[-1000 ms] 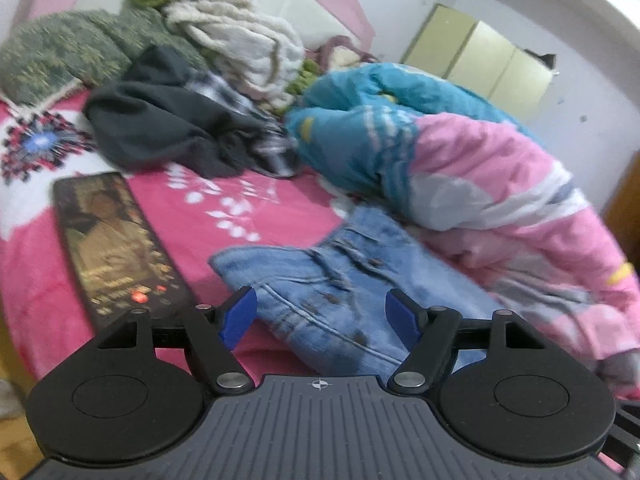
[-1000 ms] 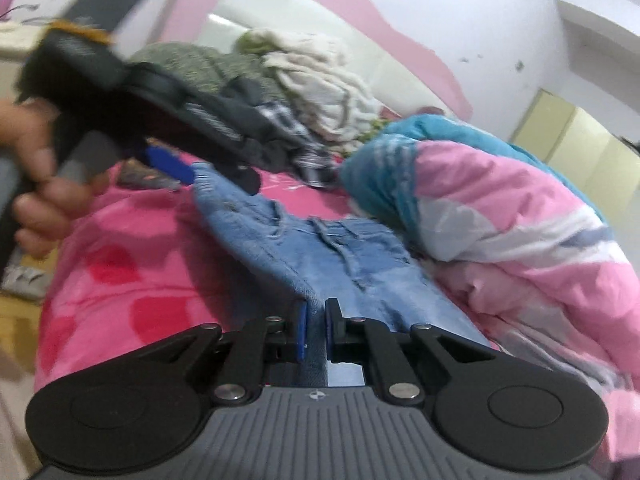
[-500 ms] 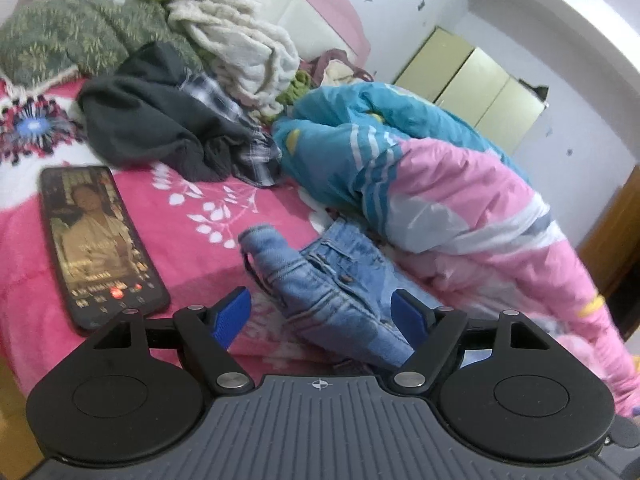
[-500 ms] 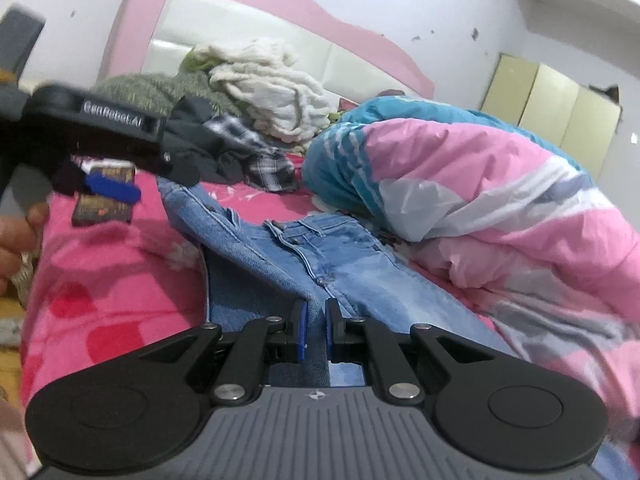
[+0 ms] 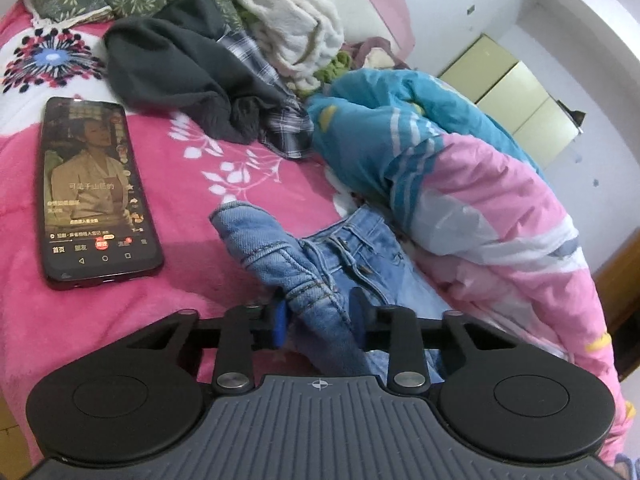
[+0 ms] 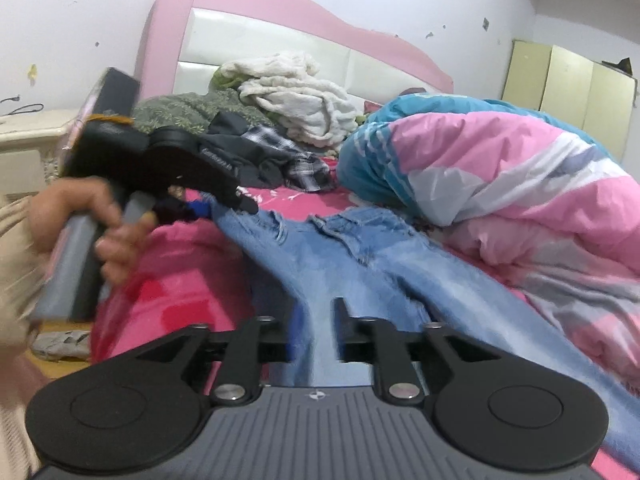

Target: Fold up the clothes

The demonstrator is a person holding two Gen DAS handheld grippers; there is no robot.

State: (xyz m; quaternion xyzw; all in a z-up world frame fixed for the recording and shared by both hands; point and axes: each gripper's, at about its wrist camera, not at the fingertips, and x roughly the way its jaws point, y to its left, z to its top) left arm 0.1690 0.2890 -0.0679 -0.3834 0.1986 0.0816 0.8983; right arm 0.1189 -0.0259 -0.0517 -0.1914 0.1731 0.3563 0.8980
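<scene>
Jeans on the bed, one tool at each end

Left wrist view: left tool, jaws just narrowed, clenched on a bunched fold of the jeans; phone lies on the pink bed cover, dark garment behind, quilt beside.
Right wrist view: right tool, jaws just parted, released, denim lying between the fingers; hand grips the left tool; pink headboard, wardrobe.

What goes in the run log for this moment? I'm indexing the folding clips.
step: regrasp jeans | left gripper: just closed on bunched waistband | right gripper: jaws just opened, denim between, not pinched | phone: on pink blanket
</scene>
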